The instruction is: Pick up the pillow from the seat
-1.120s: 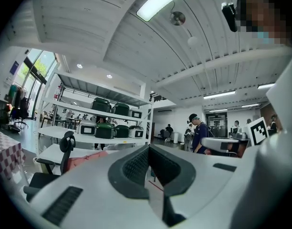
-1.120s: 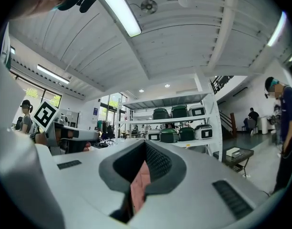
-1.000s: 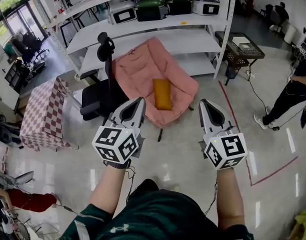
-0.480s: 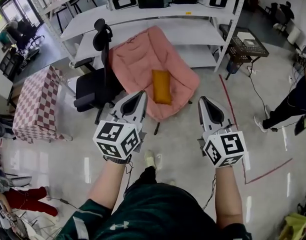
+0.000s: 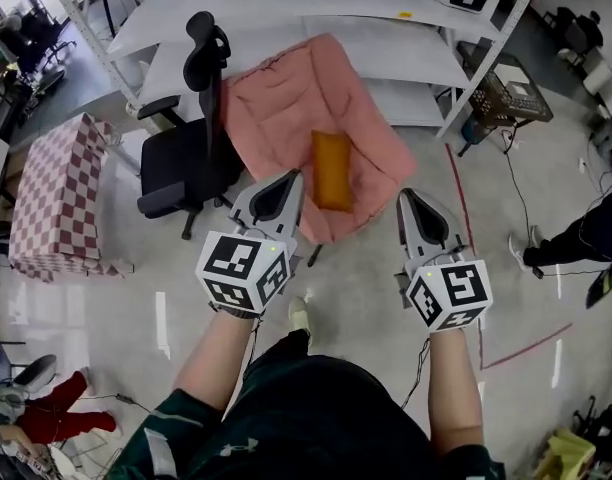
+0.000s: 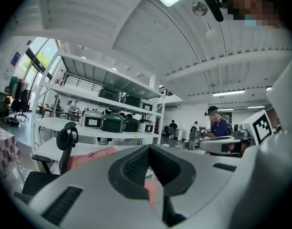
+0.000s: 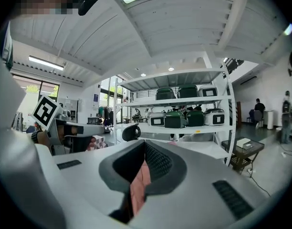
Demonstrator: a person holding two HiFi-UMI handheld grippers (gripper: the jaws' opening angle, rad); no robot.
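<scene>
An orange pillow (image 5: 332, 171) lies lengthwise in the middle of the pink cushioned seat (image 5: 286, 108), which stands on the floor in front of a white shelf rack. Both grippers are held side by side short of the seat's near edge. My left gripper (image 5: 291, 176) is shut and empty, its tip just left of the pillow's near end. My right gripper (image 5: 406, 196) is shut and empty too, pointing past the seat's right front edge. In the left gripper view a strip of the pink seat (image 6: 88, 157) shows over my shut left gripper (image 6: 148, 149). The pillow is hidden in both gripper views.
A black office chair (image 5: 181, 163) stands touching the seat's left side. A checkered box (image 5: 51, 198) is farther left. The white rack (image 5: 316, 8) holds cookers behind the seat. A small wire table (image 5: 511, 93) and a person's legs (image 5: 586, 238) are on the right. Red tape (image 5: 526, 343) marks the floor.
The person has stepped forward, so the seat and pillow are closer and the rack has slid toward the top edge. Both grippers stay shut and have advanced to the seat's front edge.
</scene>
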